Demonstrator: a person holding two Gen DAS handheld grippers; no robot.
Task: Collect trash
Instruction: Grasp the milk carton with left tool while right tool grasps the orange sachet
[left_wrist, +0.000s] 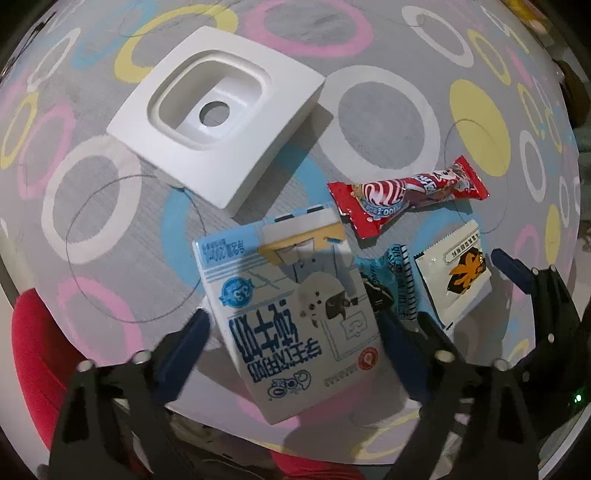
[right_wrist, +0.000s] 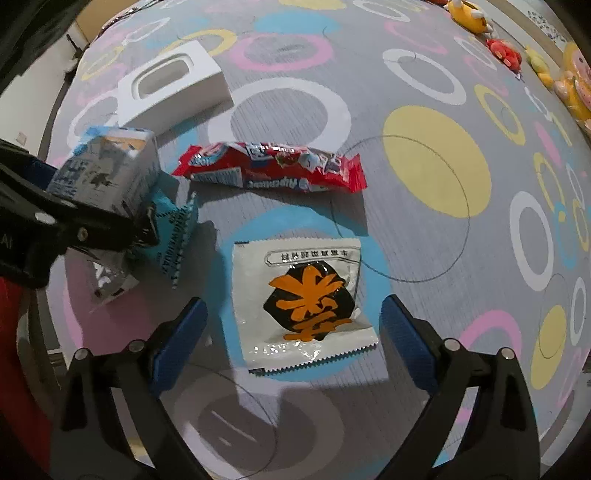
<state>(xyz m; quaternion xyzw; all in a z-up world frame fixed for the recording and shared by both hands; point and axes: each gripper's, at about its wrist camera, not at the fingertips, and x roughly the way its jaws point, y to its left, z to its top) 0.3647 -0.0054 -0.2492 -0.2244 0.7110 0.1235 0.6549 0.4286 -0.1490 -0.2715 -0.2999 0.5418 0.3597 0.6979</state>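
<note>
A grey tabletop (right_wrist: 369, 55) printed with pink, yellow, white and blue rings and discs fills both views, with bright plush toys (right_wrist: 569, 77) along its far right edge. The left gripper (left_wrist: 295, 325) has its blue-padded fingers spread to either side of a pale blue and white milk carton (left_wrist: 291, 314), a small box with dark blue lettering; whether the pads touch it cannot be told. The right gripper (right_wrist: 293, 332) hangs with fingers spread around a flat white sachet (right_wrist: 303, 302), glossy, with serrated ends and an orange figure on a black hexagon, lying on a blue ring. Between carton and sachet sits a crumpled teal wrapper (right_wrist: 177, 232). Beyond them lies a long, shiny red candy wrapper (right_wrist: 269, 171), twisted along its length. Farther back rests a white moulded square tray (left_wrist: 218, 110) with a rounded recess and a round hole.
</note>
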